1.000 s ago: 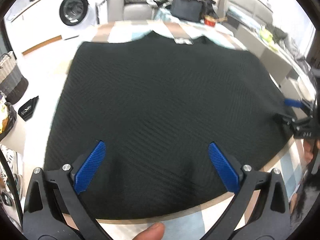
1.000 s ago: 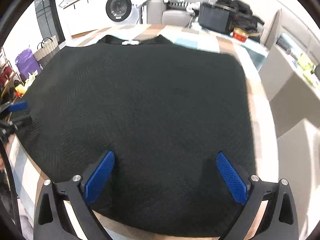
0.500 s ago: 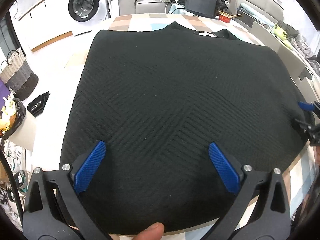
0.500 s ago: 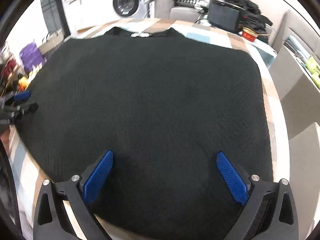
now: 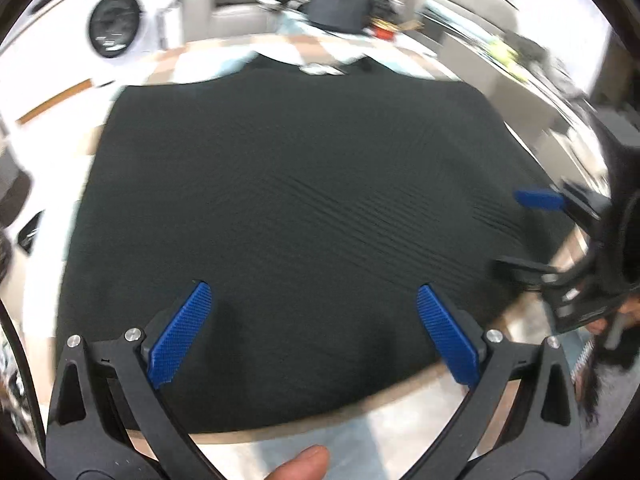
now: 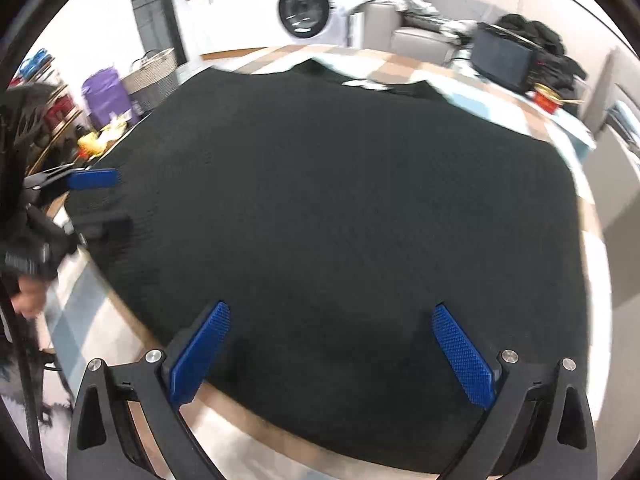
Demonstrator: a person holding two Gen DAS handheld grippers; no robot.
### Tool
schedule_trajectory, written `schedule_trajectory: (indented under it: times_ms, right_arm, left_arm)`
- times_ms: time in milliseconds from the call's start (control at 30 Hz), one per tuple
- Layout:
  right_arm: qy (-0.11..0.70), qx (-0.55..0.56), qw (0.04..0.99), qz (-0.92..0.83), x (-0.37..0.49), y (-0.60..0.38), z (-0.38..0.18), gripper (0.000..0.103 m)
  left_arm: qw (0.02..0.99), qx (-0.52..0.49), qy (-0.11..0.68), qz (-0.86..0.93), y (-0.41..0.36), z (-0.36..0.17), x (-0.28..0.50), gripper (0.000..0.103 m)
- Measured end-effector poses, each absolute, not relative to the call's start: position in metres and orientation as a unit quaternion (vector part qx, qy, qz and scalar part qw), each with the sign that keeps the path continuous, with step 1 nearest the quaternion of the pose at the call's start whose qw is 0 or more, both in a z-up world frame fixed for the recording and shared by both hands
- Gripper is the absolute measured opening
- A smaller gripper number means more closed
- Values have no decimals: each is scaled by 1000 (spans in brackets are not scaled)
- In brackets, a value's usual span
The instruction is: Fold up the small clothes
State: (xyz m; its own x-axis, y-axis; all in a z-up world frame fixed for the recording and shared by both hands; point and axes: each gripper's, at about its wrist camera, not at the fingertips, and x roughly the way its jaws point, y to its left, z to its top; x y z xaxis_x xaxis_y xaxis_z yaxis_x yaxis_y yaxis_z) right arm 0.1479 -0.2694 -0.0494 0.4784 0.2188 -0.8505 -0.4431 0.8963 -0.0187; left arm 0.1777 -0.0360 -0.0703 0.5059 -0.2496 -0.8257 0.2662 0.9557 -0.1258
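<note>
On the left we hold the left tool [image 5: 314, 320] with its blue pads spread wide, grasping nothing, above the near hem of the black knitted garment [image 5: 304, 200]. The garment lies flat and unfolded on the checked tabletop [image 5: 352, 444], with its neckline and white label [image 5: 320, 69] at the far side, toward the washing machine [image 5: 114, 26]. Its left edge hangs a little over the tabletop border.

On the right, the right tool [image 6: 330, 346] is released too, its pads wide apart over the hem near the right corner; nothing is between them.

We judge that the folding has not yet started: we are placing both tools for the first grasp. The next move calls for lowering each tool to the hem, closing on the cloth, and lifting both sides evenly, so that the garment folds straight toward the neckline.
</note>
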Motion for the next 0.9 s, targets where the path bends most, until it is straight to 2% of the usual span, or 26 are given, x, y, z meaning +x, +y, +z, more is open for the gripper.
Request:
schedule_trajectory:
  times_ms: [233,433,633,767,900]
  right_arm:
    - [483,-155,840,195,143,-281,-54,103]
    - [499,-123,845,148,148,-335,-49,103]
    - [479,-59,869,108,157,-374,-35,103]
    - [475,42,875,78,166,-416,-33,103]
    - [481,129,864,71,175,-448,-42,98]
  left_arm:
    - [861,96,472,-161,-53,-86,169,103]
    - [857,96,476,-173,-35,-86,166,102]
    - [878,11,468,-104,16,-70,182,102]
    - [881,-79,466,-29,75,-69,196,102]
    - [876,-91,474,9,104,-74,202,102]
